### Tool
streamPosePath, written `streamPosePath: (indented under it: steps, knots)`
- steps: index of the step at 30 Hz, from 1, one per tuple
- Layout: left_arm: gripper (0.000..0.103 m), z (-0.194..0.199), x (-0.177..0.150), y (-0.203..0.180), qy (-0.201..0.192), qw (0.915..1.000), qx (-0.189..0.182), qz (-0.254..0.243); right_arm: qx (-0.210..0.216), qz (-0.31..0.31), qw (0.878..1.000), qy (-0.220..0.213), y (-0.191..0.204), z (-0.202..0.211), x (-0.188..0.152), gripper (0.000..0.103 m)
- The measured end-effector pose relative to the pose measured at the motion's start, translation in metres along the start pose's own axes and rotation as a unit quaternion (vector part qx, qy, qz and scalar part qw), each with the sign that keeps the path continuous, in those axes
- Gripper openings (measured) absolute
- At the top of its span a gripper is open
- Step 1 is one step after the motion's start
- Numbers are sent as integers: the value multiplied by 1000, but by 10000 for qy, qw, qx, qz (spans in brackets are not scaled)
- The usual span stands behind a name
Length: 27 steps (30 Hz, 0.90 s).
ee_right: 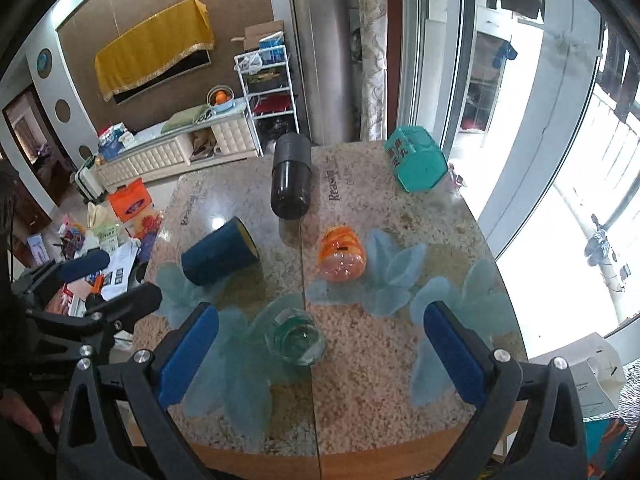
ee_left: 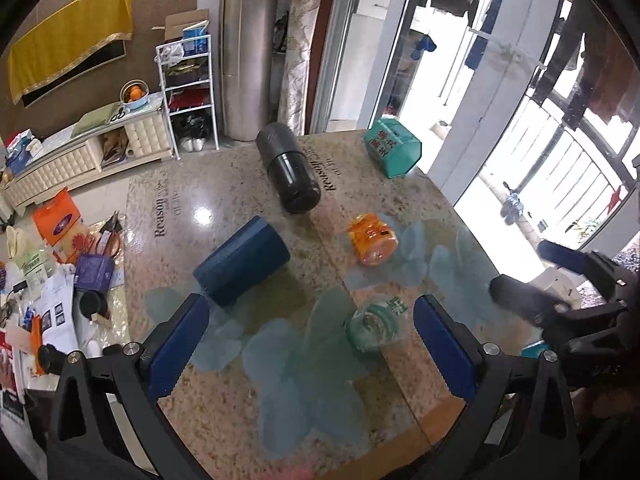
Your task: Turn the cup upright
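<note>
Several cups lie on their sides on the granite table (ee_left: 224, 408) (ee_right: 372, 412): a clear green-tinted glass cup (ee_left: 374, 326) (ee_right: 296, 338) nearest, a navy blue cup (ee_left: 242, 266) (ee_right: 220, 256), an orange cup (ee_left: 372, 240) (ee_right: 342, 256), a black cylinder (ee_left: 288, 170) (ee_right: 291, 178) and a teal hexagonal container (ee_left: 394, 148) (ee_right: 416, 160). My left gripper (ee_left: 312, 344) is open and empty above the near table, with the glass cup just inside its right finger. My right gripper (ee_right: 320, 354) is open and empty, with the glass cup between its fingers. Each gripper shows in the other's view (ee_left: 560, 292) (ee_right: 100, 280).
Cluttered floor with papers and bags (ee_left: 60, 264) (ee_right: 112, 236) lies left of the table. A white bench (ee_left: 80, 160) and metal shelf (ee_left: 188, 96) stand behind. A glass sliding door (ee_right: 540, 160) is at the right. The table's front edge (ee_right: 320, 456) is near.
</note>
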<state>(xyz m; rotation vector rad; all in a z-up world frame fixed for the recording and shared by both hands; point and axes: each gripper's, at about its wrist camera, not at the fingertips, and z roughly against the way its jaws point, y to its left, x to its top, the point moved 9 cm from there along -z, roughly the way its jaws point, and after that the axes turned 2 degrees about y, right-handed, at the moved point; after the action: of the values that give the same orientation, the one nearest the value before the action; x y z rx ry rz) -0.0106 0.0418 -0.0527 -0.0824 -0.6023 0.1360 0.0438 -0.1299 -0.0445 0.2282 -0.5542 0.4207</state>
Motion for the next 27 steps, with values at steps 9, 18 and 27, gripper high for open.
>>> streamPosePath:
  steps: [9, 18, 27]
  knots:
    - [103, -12, 4, 2, 166, 9998, 70, 53, 100, 183, 9998, -55, 5, -12, 6, 103]
    - [103, -15, 9, -3, 152, 9998, 65, 56, 57, 287, 9995, -65, 0, -10, 10, 103]
    - [103, -14, 6, -6, 151, 9998, 110, 25, 80, 261, 9996, -54, 0, -8, 8, 103]
